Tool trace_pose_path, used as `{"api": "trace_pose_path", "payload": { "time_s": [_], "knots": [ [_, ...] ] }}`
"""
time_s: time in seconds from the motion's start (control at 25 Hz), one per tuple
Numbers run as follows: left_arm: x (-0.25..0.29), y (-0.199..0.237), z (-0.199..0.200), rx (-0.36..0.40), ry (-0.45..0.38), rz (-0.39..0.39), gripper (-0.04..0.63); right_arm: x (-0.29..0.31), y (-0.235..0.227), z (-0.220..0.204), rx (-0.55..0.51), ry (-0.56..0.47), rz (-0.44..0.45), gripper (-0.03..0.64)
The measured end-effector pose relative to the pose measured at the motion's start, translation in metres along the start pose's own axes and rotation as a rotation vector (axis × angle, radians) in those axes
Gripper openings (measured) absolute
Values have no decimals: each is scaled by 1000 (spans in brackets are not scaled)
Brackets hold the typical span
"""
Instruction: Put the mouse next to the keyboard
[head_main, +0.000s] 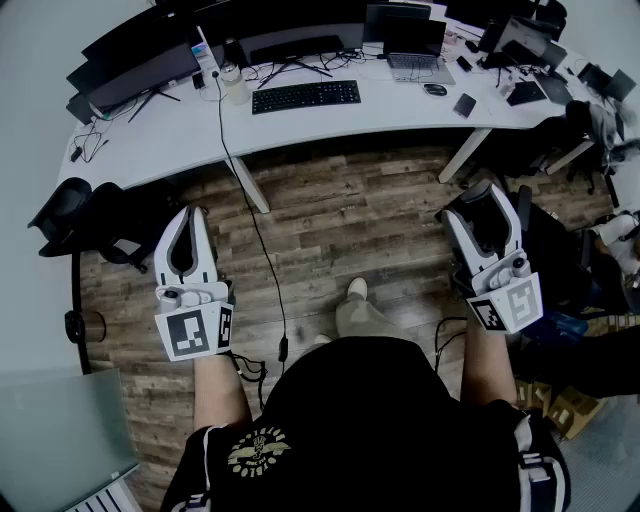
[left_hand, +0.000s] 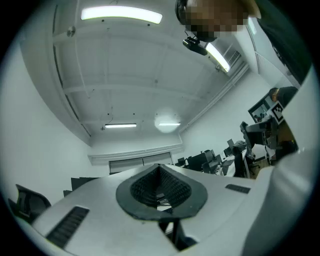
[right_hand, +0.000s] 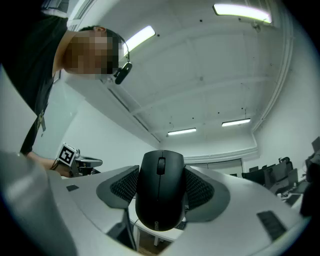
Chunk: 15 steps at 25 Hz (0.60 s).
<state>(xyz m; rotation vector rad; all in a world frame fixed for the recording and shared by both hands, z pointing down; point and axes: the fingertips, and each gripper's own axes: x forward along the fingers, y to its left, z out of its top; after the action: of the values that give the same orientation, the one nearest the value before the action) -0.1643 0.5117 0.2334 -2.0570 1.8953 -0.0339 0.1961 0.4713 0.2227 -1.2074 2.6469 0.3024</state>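
A black computer mouse (right_hand: 160, 200) is seen pinched between the widely spread jaws of the right gripper (right_hand: 161, 184), while the left gripper (left_hand: 161, 186) is held with its jaws pressed together.

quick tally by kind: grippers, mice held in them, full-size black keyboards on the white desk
grippers: 2, left gripper and right gripper
held mice: 1, the mouse in the right gripper
full-size keyboards: 1, the keyboard
total: 4

Ceiling tubes (left_hand: 121, 15) bright; head view dim (fisheye edges dark).
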Motion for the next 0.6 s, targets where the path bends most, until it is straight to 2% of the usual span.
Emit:
{"api": "trace_pose_path", "payload": {
  "time_s": [0.2,0.6],
  "knots": [
    [24,-13,-8,-10,4,-41,2,0,-17,-5,-9,-8,-28,284],
    [67,-24,-36,-14,39,-43,2,30,-61,-36,9,8,-41,284]
  ]
}}
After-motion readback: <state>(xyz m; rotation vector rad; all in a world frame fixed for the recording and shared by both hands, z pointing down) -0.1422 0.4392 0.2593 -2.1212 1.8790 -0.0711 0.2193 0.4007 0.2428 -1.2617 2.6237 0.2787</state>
